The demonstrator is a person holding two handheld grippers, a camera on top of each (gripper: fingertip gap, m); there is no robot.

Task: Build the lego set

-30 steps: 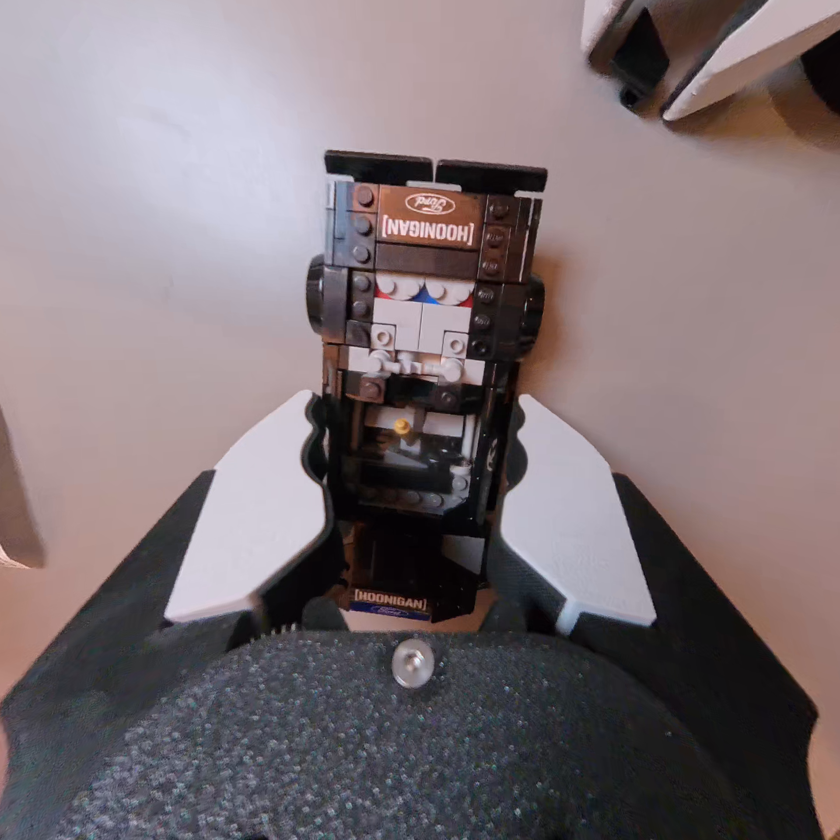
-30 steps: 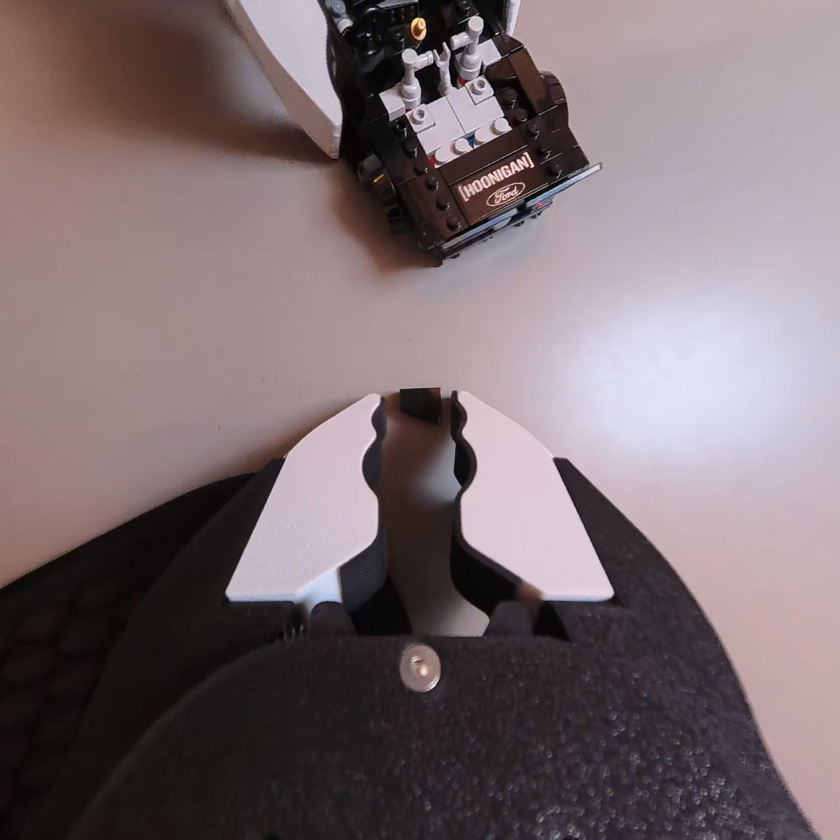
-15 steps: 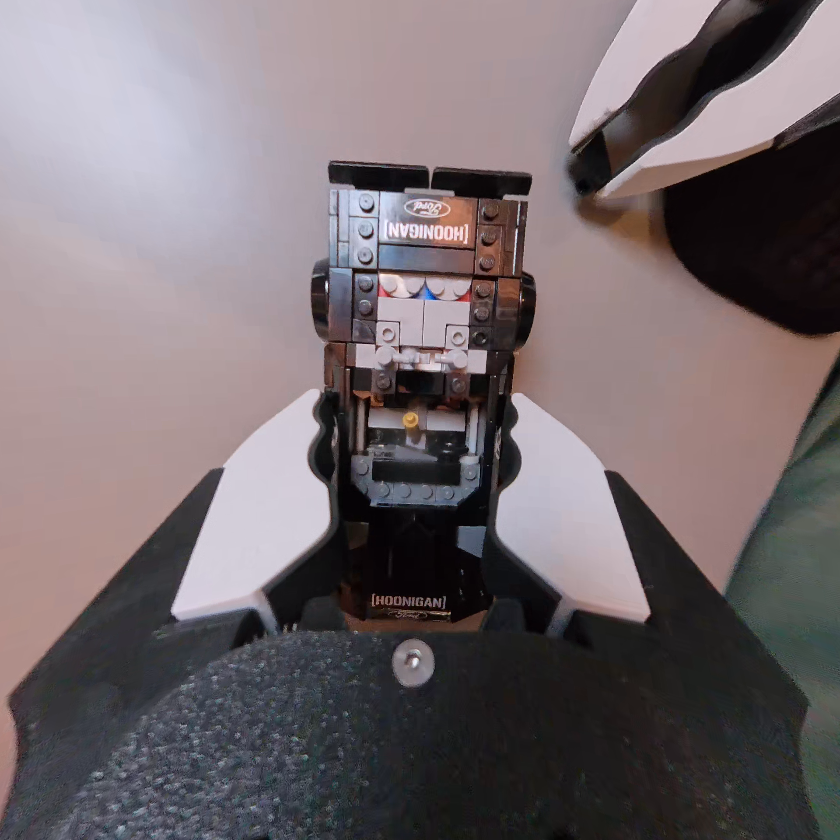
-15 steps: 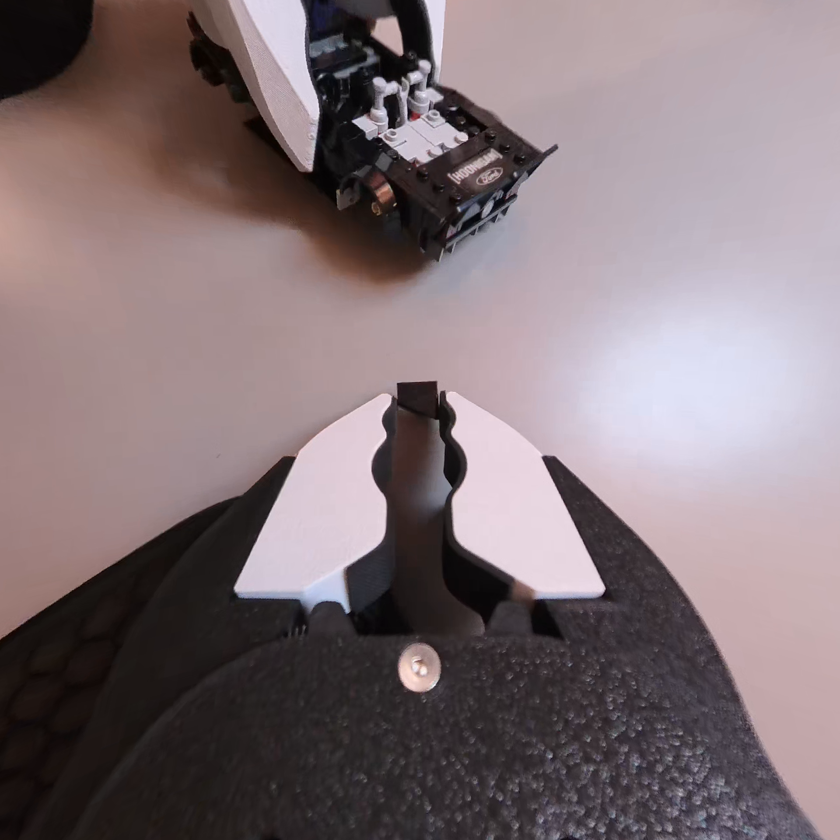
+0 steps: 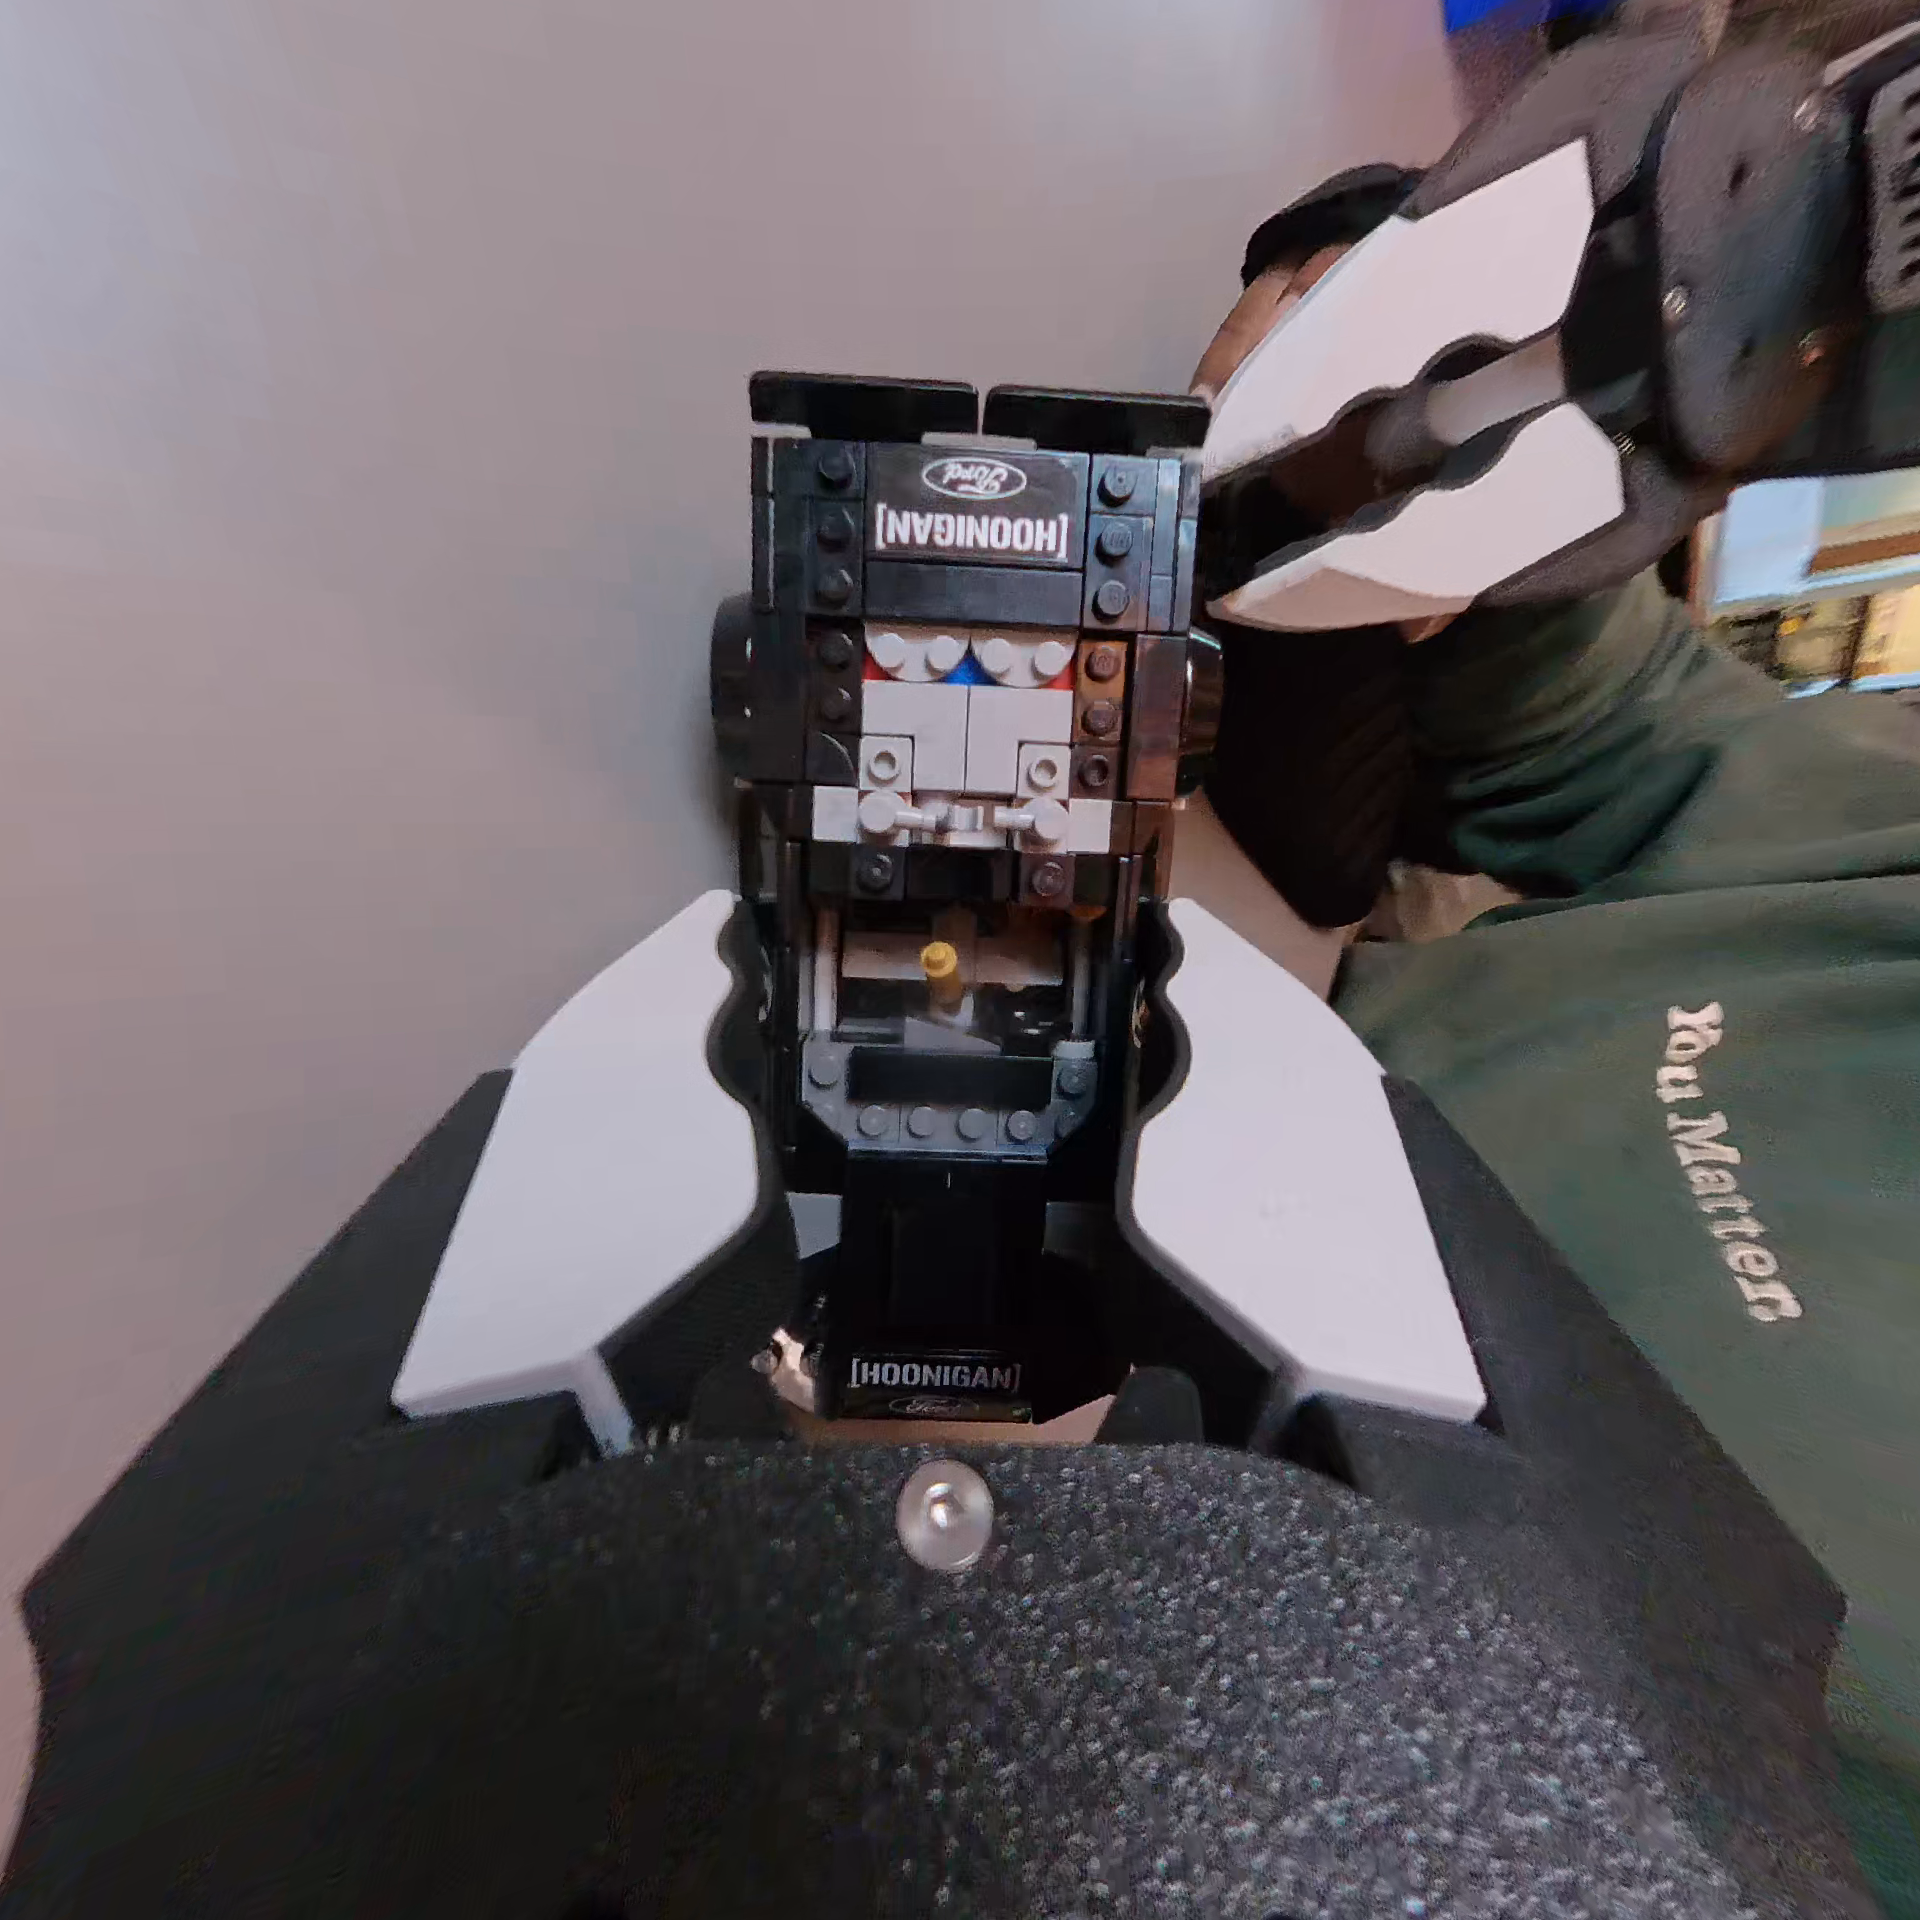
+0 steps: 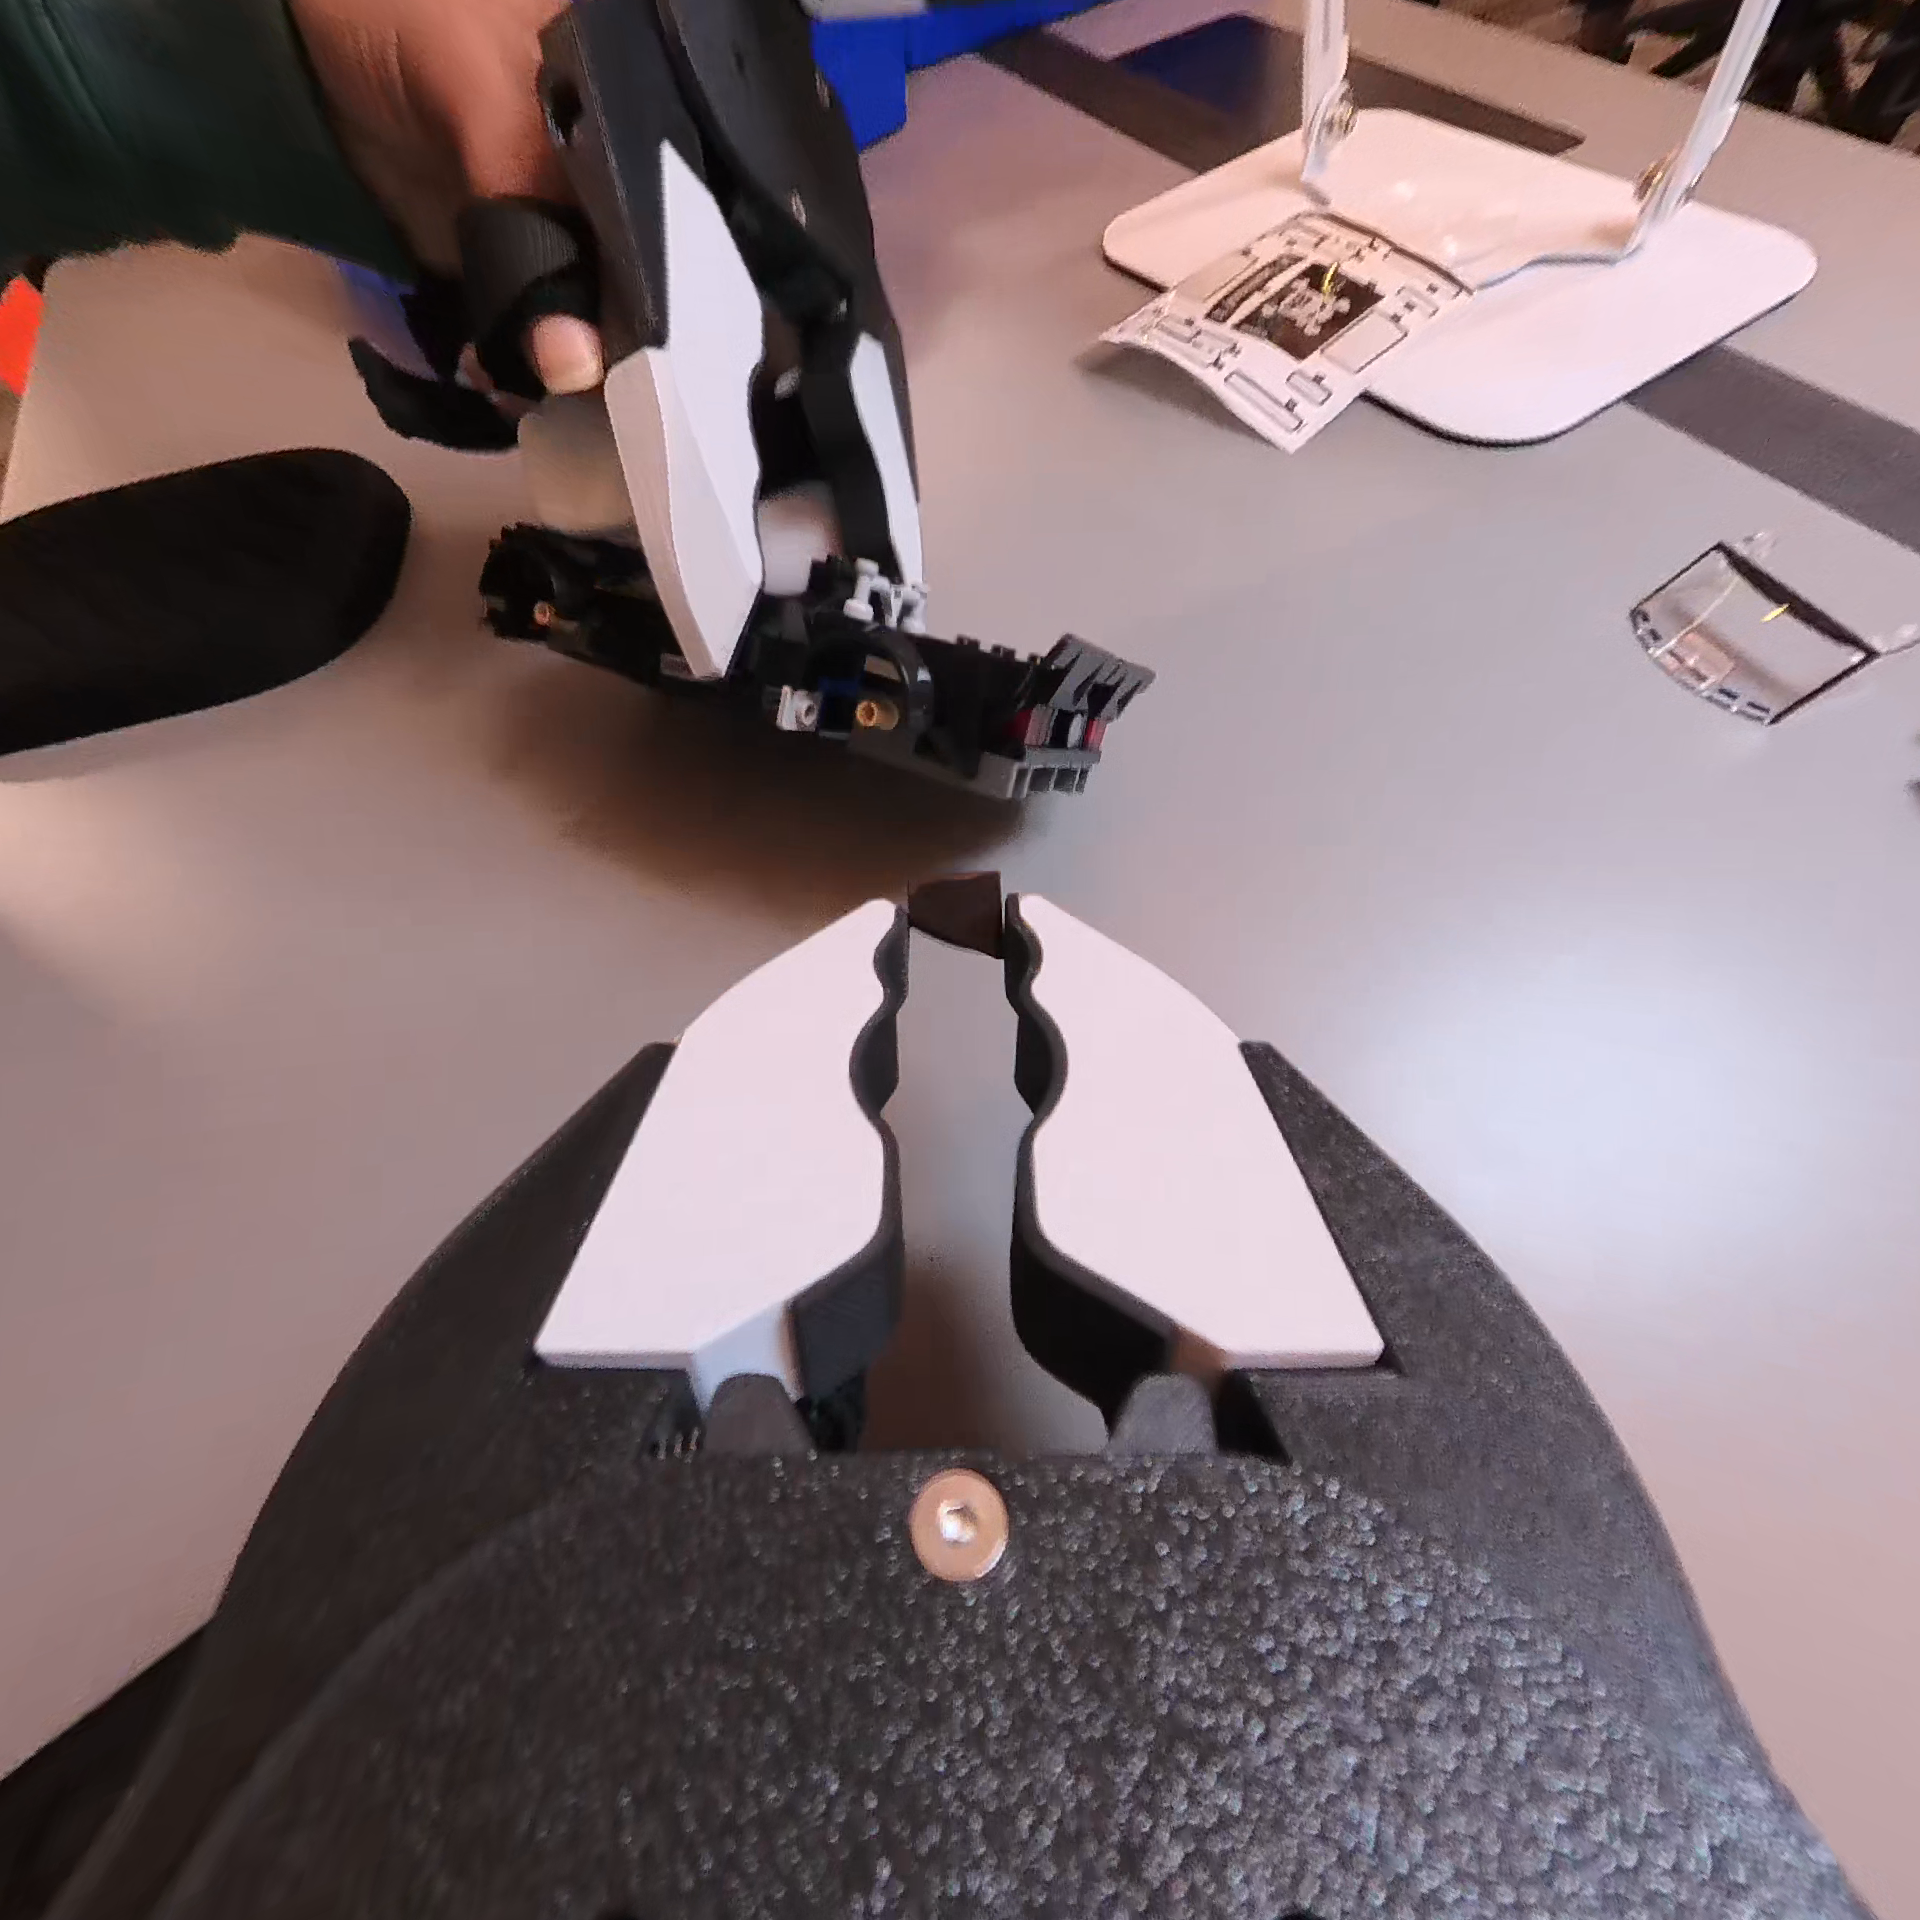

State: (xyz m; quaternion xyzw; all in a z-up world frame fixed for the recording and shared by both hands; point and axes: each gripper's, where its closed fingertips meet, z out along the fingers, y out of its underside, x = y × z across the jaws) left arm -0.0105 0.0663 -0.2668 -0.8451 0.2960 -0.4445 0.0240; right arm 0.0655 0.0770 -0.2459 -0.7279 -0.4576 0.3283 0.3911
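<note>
One lego car [image 5: 966, 727], two grippers (one small black brick [image 6: 954, 917]), one sticker sheet [image 6: 1288, 312].

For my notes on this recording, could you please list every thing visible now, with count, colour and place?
Lego car: one, mostly black, held tilted above the table.
Small brick: one, dark, between the right gripper's fingertips.
Clear windscreen piece: one, transparent, table, far right.
Sticker sheet: one, white and black, beside the stand.
Stand: one, white, far table.
Black pad: one, table, left.
Table: one, grey.
Left gripper: white fingers, clamping the car.
Right gripper: white fingers, pinching the brick.
</note>
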